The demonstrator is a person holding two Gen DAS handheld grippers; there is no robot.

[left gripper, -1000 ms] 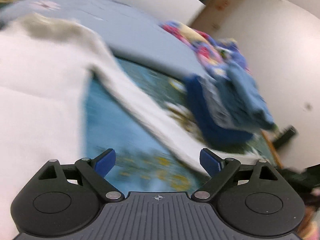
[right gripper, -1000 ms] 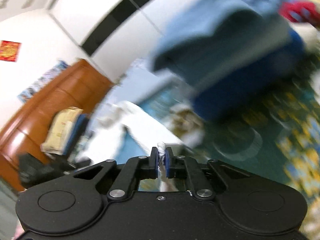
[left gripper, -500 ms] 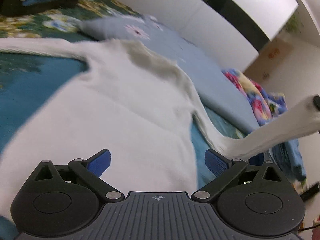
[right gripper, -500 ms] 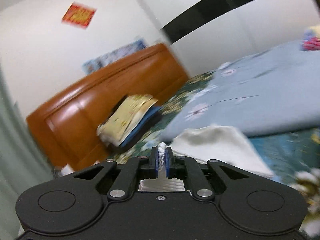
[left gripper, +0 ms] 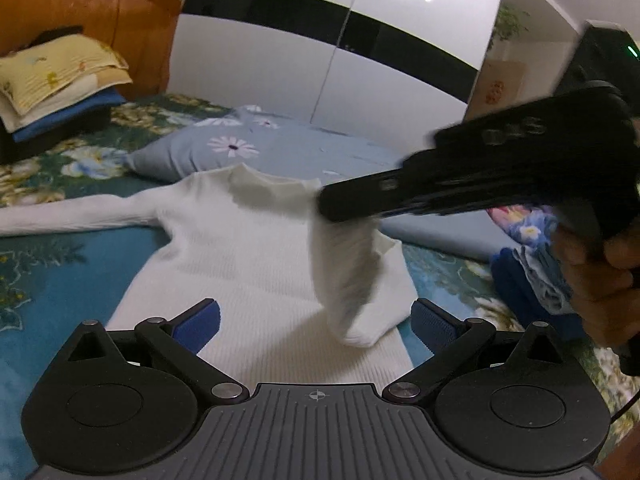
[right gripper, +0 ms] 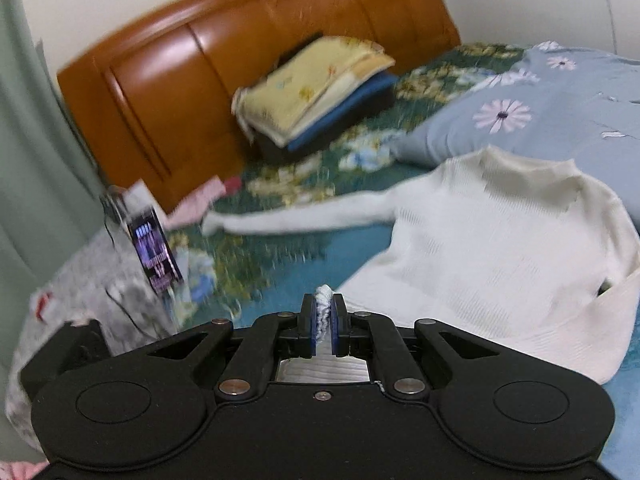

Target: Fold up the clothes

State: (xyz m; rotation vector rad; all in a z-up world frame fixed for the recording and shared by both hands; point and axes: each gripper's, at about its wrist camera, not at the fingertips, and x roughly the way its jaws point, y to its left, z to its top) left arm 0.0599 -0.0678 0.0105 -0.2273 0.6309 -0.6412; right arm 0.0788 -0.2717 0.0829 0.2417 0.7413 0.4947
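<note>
On the bed lies the white sweater, body flat. Right gripper pinches one sleeve, lifted across at 3 o'clock; left gripper is spread, empty. Other sleeve, at 9 o'clock, lies unfolded.

An orange wooden headboard backs the bed; a white wardrobe with a black stripe stands behind
</note>
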